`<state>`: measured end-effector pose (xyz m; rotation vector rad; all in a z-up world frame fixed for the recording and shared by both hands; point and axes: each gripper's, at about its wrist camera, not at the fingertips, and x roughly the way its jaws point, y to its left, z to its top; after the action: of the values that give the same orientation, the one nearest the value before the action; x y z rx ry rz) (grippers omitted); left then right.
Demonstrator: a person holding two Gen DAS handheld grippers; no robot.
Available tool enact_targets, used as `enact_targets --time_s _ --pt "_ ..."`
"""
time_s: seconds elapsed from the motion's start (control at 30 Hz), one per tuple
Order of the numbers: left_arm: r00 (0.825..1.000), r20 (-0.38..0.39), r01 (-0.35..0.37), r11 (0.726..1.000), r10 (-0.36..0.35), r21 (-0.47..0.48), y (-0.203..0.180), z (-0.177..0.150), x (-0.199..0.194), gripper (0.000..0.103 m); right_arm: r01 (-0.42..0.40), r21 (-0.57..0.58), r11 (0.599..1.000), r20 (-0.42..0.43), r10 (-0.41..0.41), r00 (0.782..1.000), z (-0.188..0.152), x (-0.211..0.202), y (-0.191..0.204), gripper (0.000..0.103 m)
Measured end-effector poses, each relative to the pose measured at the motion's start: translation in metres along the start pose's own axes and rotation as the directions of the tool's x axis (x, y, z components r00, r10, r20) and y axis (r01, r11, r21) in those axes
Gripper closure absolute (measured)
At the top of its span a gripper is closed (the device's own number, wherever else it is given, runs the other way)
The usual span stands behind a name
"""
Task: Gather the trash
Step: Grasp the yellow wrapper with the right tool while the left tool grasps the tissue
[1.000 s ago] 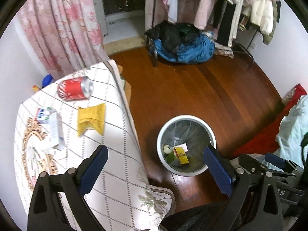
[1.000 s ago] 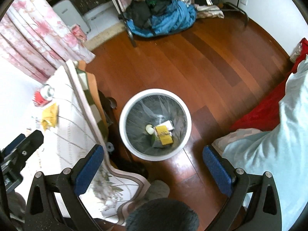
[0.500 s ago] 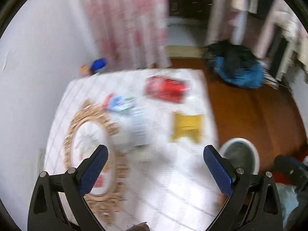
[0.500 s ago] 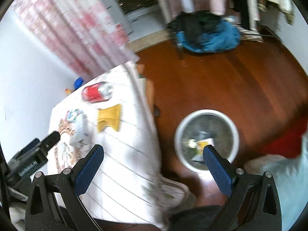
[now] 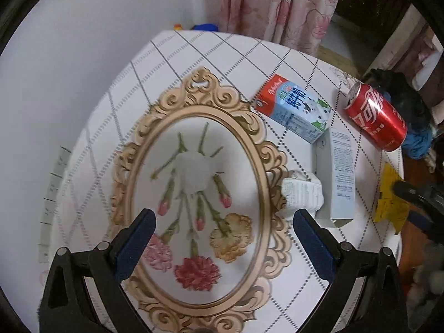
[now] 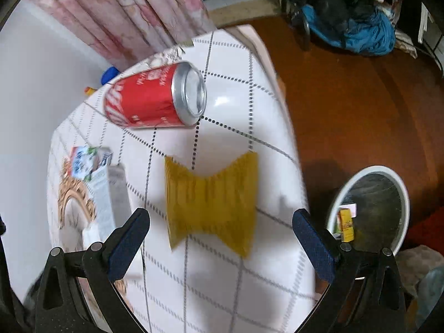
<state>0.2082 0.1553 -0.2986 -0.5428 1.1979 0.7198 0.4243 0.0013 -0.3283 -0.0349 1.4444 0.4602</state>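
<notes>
Both grippers hover wide open, holding nothing, above the white checked tablecloth [image 6: 222, 102]. The right gripper [image 6: 222, 233] frames a crumpled yellow wrapper [image 6: 211, 202], a red soda can [image 6: 155, 100] at its 11 o'clock. The left gripper [image 5: 223, 236] hangs over printed flowers.

Both views are evenly lit from overhead by indoor light. Straight lines are bent strongly toward the dark circular edges by the fisheye lenses. In the left wrist view the surface [image 5: 211, 55] is rendered fairly sharp, with slight softness at the rim. In the right wrist view motion blur is seen: the yellow wrapper [image 6: 211, 202] and the red can [image 6: 155, 100] are smeared, and a bright glare spot is reflected beside the can.
</notes>
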Motion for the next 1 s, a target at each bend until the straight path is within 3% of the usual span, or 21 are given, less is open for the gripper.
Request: enact_targets --time_s 0.1,0.2,0.27,0.3,0.37,0.47,0.57,0.67,0.87,1.0 --pt "0.997 -0.018 0.071 0.997 -0.071 0.011 -0.008 0.001 0.007 0.003 -0.004 -0.004 1.000 -0.015 0.004 1.000 0.004 0.017 0.007 0.003" --pt "0.992 -0.029 0.127 0.992 -0.127 0.024 -0.021 0.006 0.012 0.003 0.038 -0.058 0.998 0.004 -0.037 0.999 0.001 0.017 0.018 0.039" --pt "0.988 -0.019 0.153 0.988 -0.152 0.037 -0.028 0.010 0.017 0.004 0.035 -0.081 0.996 -0.008 -0.036 0.999 -0.003 0.017 0.020 0.041" --pt "0.988 -0.016 0.156 0.987 -0.156 0.044 -0.030 0.011 0.021 0.018 0.035 -0.094 0.995 -0.012 -0.036 0.999 -0.006 0.016 0.021 0.041" --pt "0.984 -0.038 0.179 0.982 -0.177 0.061 -0.035 0.014 0.029 0.034 0.034 -0.109 0.993 -0.017 -0.037 0.999 -0.011 0.015 0.020 0.042" --pt "0.978 -0.042 0.208 0.974 -0.205 0.092 -0.044 0.019 0.036 0.035 0.029 -0.120 0.992 -0.020 -0.032 0.999 -0.020 0.013 0.018 0.042" --pt "0.970 -0.046 0.244 0.963 -0.241 0.116 -0.052 0.021 0.036 0.063 0.028 -0.124 0.992 -0.023 -0.031 0.999 -0.030 0.011 0.015 0.043" --pt "0.972 -0.038 0.237 0.959 -0.234 0.153 -0.060 0.019 0.029 0.082 0.026 -0.123 0.992 -0.031 -0.030 0.999 -0.033 0.008 0.014 0.043" --pt "0.980 -0.007 0.196 0.961 -0.198 0.195 -0.059 0.010 0.018 0.093 0.021 -0.132 0.991 -0.025 -0.025 0.999 -0.048 0.002 0.016 0.044" --pt "0.984 0.033 0.164 0.962 -0.175 0.218 -0.050 -0.003 -0.001 0.093 0.011 -0.136 0.991 -0.007 -0.012 1.000 -0.060 -0.008 0.016 0.045"
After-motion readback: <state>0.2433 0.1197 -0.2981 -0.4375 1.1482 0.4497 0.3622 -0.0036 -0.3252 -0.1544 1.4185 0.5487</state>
